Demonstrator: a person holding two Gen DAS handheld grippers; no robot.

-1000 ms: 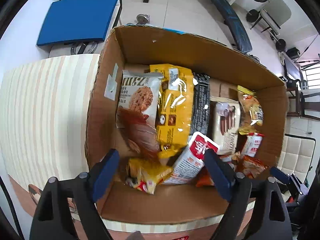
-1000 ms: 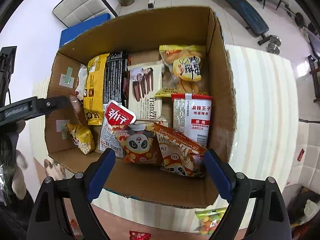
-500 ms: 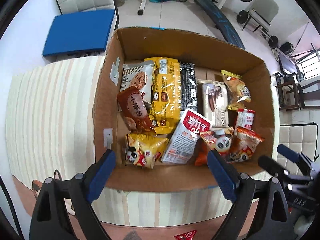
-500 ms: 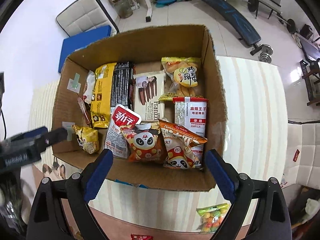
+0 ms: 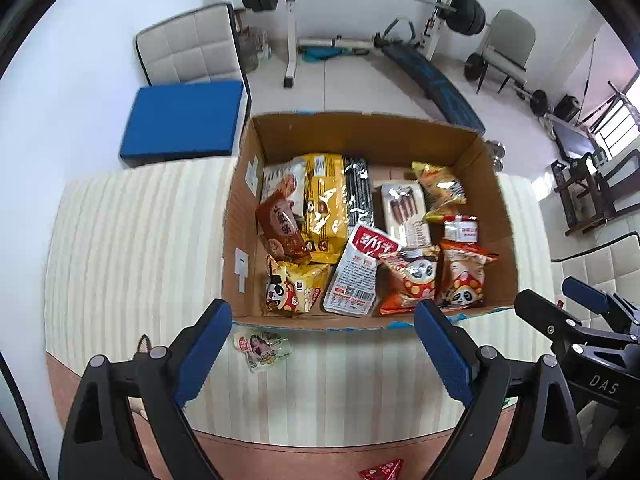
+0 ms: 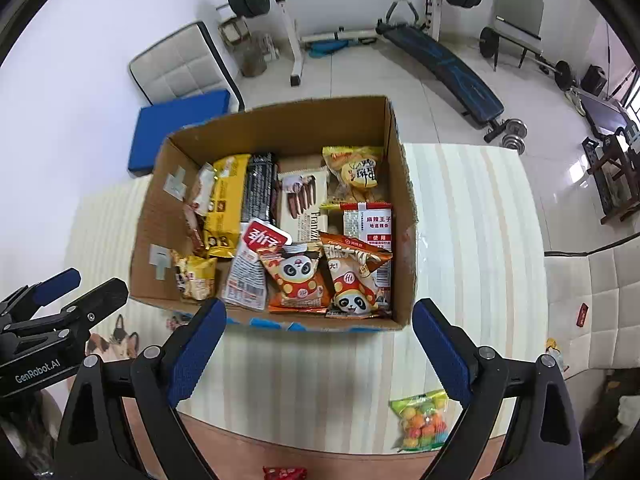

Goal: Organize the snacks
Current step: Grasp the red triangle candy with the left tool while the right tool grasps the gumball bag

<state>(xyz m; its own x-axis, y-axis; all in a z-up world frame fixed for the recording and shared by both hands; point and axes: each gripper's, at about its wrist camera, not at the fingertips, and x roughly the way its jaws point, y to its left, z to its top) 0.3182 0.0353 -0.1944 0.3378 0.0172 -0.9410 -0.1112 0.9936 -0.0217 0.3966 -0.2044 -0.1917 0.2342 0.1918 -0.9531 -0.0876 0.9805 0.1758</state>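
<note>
Pale pink-printed snack pouch (image 5: pixel 262 349) lying flat just beside left gripper (image 5: pixel 320 354), spread, empty; right gripper (image 6: pixel 318 354) likewise spread, farther off.

Black claws (image 5: pixel 322 346), blue ribbed pads (image 5: pixel 442 354)

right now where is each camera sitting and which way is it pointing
Left wrist: sits on the left gripper, looking down over its open blue fingers at the cardboard box; the right gripper shows at the right edge.
Right wrist: sits on the right gripper, looking down at the same box from further right; the left gripper shows at left.
Shared: box, striped tablecloth, weight bench.
</note>
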